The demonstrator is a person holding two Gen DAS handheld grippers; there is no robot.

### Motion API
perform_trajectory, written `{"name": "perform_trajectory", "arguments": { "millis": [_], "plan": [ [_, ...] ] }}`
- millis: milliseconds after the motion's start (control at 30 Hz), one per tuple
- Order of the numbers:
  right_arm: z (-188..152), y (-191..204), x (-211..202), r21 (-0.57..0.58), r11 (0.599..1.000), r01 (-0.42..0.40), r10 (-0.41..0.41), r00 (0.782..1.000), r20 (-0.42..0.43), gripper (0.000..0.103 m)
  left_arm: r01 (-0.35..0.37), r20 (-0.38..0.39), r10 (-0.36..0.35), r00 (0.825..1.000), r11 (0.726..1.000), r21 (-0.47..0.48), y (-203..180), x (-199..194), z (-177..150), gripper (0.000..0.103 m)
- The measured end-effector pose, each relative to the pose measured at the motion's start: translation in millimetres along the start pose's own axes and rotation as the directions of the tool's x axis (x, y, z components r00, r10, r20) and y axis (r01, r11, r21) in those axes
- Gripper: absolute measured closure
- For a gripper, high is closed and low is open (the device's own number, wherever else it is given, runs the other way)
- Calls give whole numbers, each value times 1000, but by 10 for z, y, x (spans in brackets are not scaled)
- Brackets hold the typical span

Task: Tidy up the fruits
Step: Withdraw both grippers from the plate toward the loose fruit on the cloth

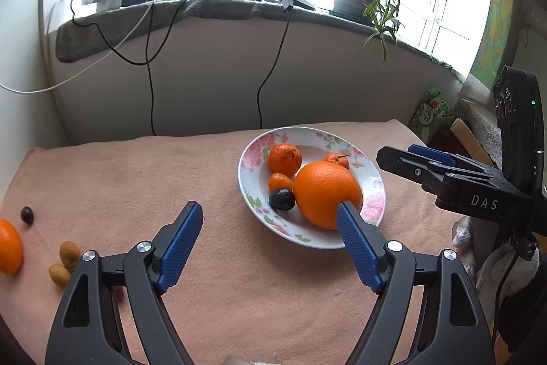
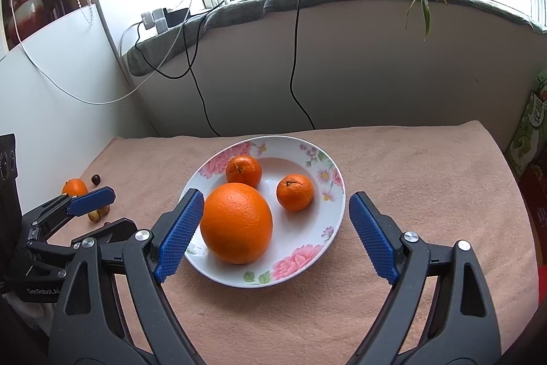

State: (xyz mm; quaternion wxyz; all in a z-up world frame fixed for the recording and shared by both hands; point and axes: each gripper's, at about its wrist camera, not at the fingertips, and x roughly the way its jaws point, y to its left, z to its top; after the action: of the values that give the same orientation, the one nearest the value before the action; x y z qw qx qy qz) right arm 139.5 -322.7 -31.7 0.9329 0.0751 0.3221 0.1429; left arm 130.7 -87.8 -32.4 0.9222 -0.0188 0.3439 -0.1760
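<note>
The left gripper [image 1: 270, 228] stands wide open and empty over the pink cloth [image 1: 136, 180], its right-hand finger overlapping the large orange [image 1: 324, 194] in its own view, though contact cannot be confirmed. The right gripper [image 2: 273, 228] is likewise spread and holds nothing; its jaws frame the floral plate [image 2: 328, 221], which carries the large orange and three tangerines beside a dark plum [image 1: 282, 199]. Loose fruit lies well apart at the cloth's left edge: a tangerine [image 1: 8, 247], a dark grape [image 1: 26, 214] and two small yellow-brown fruits [image 1: 65, 262]. Risk: the large orange sits against the plate's near rim, and a nudge from either finger could roll it out or tip the shallow plate. The small round fruits could roll off the soft cloth if approached carelessly. The edge tangerine is cut off by the frame. The plum and smallest tangerine are hidden behind the orange in the right wrist view. A reddish item under the left gripper's frame cannot be identified.
</note>
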Motion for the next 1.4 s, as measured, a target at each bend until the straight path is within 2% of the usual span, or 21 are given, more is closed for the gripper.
{"name": "perform_trajectory", "arguments": {
  "millis": [400,767,1167,1400],
  "plan": [
    [-37,211,-10,-26,1000,-10,10,1000,-11,14,-22,16,23,1000,999,-28,194,-198,-92,23],
    [-96,585,70,-68,993,-92,88,995,-54,14,-65,30,67,997,996,-58,484,-387,-188,23],
    [-195,1066,258,-116,974,-193,181,978,-105,14,-128,7,130,991,981,-147,1063,-547,-402,23],
    [-291,1391,423,-154,956,-251,228,961,-155,14,-182,-38,178,983,957,-225,1464,-600,-589,23]
  ]
}}
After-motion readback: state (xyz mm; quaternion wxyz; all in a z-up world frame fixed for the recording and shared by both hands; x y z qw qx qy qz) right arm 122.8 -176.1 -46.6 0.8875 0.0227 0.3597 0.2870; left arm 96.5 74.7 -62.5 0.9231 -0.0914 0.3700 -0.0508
